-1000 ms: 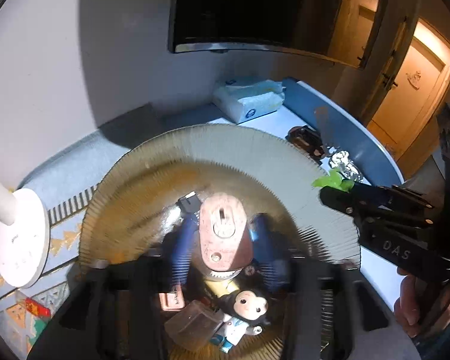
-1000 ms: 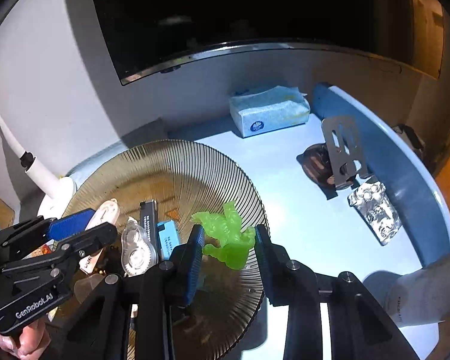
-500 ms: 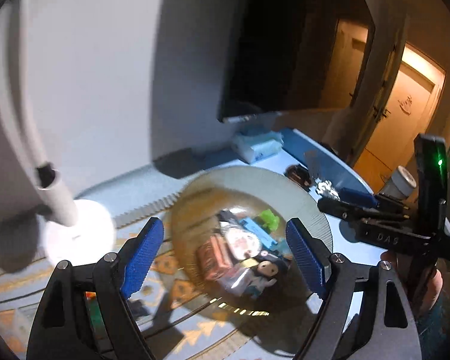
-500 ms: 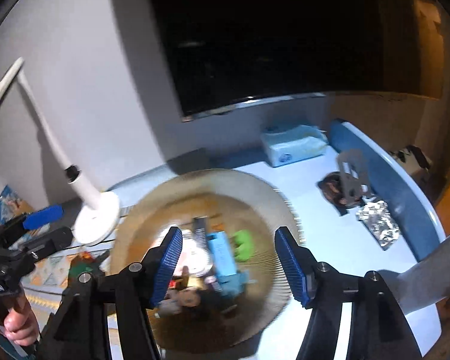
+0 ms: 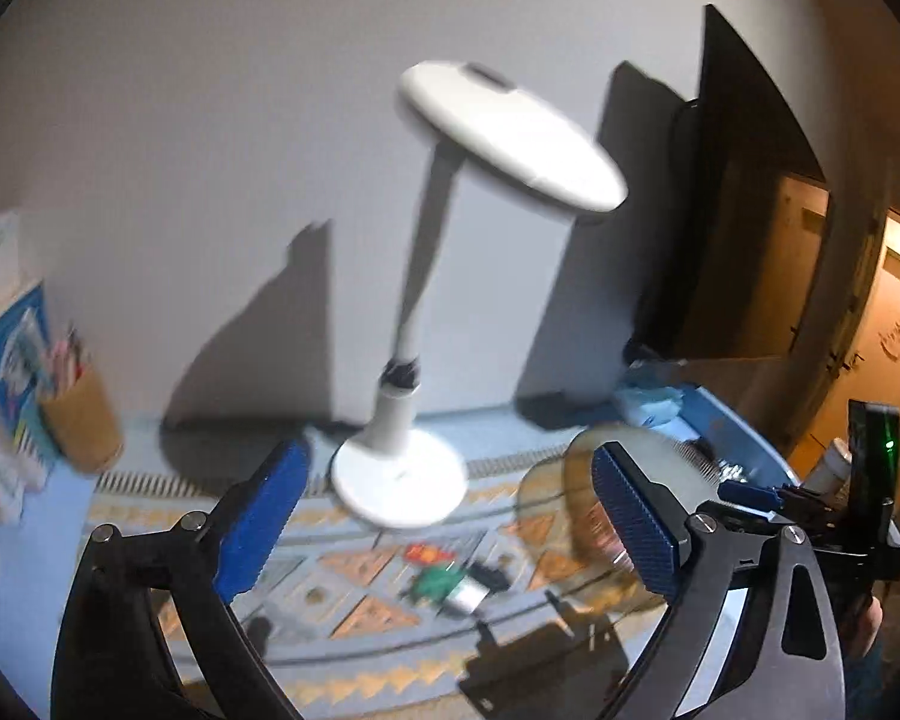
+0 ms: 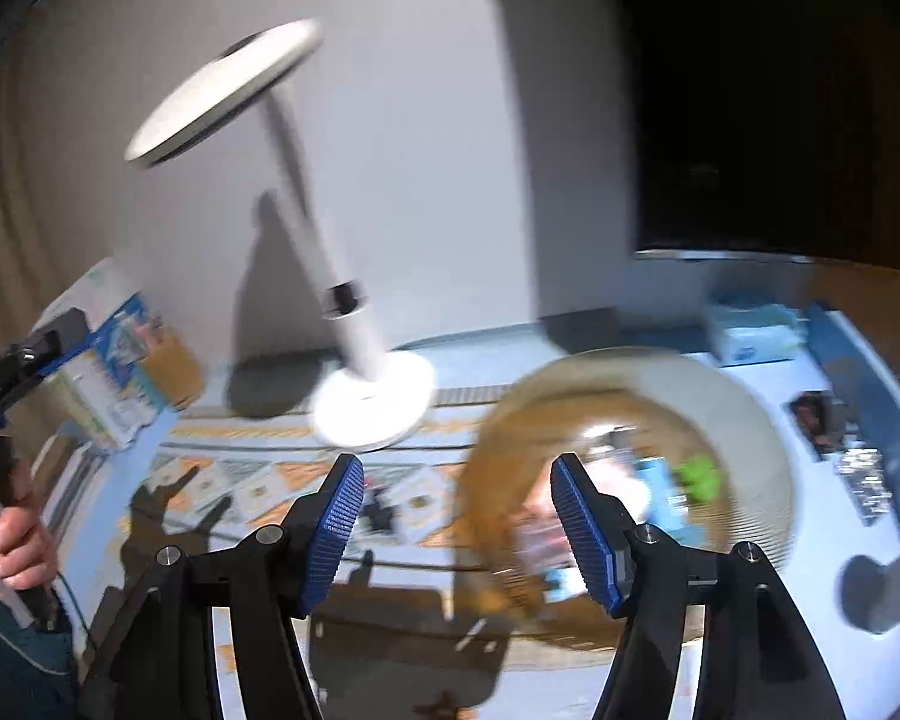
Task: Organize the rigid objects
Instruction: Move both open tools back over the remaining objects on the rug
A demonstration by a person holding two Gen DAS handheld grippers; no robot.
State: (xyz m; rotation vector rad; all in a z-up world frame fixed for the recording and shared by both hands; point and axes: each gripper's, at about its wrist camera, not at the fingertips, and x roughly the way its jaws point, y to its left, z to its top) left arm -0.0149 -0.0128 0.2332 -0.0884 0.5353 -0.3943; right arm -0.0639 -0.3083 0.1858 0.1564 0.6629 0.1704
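Observation:
The ribbed amber glass bowl sits on the blue table with a green figure, a light blue box and other blurred small items inside. My right gripper hovers open and empty above the bowl's left rim. In the left wrist view the bowl is at the right. My left gripper is high over the patterned mat, its jaws opening wide with nothing between them. A red and green toy and a small silver piece lie on the mat below it.
A white desk lamp stands behind the mat, its round head overhanging. A brown pencil cup and boxes are at the left. A tissue pack, a dark item and foil lie right of the bowl.
Both grippers have let go over the bowl, risen and swung left. The green figure now lies in the bowl, and the left jaws have spread much wider.

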